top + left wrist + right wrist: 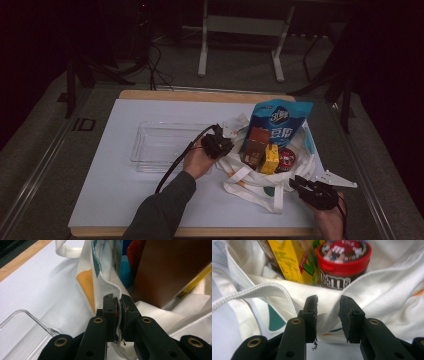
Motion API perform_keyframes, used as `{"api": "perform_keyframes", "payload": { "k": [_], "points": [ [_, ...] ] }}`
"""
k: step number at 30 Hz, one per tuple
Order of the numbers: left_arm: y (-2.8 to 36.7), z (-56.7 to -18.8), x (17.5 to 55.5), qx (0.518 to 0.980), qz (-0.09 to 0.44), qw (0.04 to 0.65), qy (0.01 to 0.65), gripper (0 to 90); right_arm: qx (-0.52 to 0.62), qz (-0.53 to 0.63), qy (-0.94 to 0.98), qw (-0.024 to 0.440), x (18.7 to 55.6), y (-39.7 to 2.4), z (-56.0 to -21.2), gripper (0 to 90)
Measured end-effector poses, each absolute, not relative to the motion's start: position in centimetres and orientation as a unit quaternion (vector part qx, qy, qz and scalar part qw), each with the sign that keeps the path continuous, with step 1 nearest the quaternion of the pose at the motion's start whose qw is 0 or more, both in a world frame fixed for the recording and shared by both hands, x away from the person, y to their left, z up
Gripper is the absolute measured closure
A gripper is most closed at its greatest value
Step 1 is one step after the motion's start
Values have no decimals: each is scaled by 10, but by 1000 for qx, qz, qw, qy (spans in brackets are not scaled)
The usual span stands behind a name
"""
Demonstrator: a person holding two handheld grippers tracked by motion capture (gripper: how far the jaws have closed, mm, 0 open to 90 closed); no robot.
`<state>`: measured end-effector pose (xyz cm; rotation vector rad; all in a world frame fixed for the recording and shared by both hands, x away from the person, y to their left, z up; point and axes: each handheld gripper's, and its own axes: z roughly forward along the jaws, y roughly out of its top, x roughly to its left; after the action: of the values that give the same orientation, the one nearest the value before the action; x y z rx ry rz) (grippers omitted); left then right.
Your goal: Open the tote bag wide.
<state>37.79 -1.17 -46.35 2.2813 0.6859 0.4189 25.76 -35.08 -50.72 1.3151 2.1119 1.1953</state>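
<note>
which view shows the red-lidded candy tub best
The right gripper view: the candy tub sits close up inside the tote bag, red lid and label readable though slightly blurred. The high view shows it small and dim beside the yellow carton.

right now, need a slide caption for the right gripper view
Right gripper, jaws parted, meets the white tote bag rim below a yellow carton and red-lidded candy jar.

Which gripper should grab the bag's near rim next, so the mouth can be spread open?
Right. The right gripper has its jaws apart around the tote bag's near rim cloth, not yet pinching. The left gripper is already shut on the opposite rim, so it should probably just hold.
</note>
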Motion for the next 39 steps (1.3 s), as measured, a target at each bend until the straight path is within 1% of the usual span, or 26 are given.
{"api": "perform_keyframes", "payload": {
  "k": [8,15,18,35,39],
  "points": [
    [-12,-464,378,880,162,357,268,839,479,416,752,178,270,-344,-524,707],
    [-11,-463,377,878,161,364,266,817,487,409,750,181,272,-340,-525,716],
    [-10,-462,377,877,159,367,267,807,489,412,749,175,272,-341,-525,715],
    [-9,-454,371,871,165,383,259,725,481,411,752,184,270,-341,-527,716],
    [-6,-448,369,862,164,401,264,717,481,410,752,185,270,-341,-527,716]
  ]
}}
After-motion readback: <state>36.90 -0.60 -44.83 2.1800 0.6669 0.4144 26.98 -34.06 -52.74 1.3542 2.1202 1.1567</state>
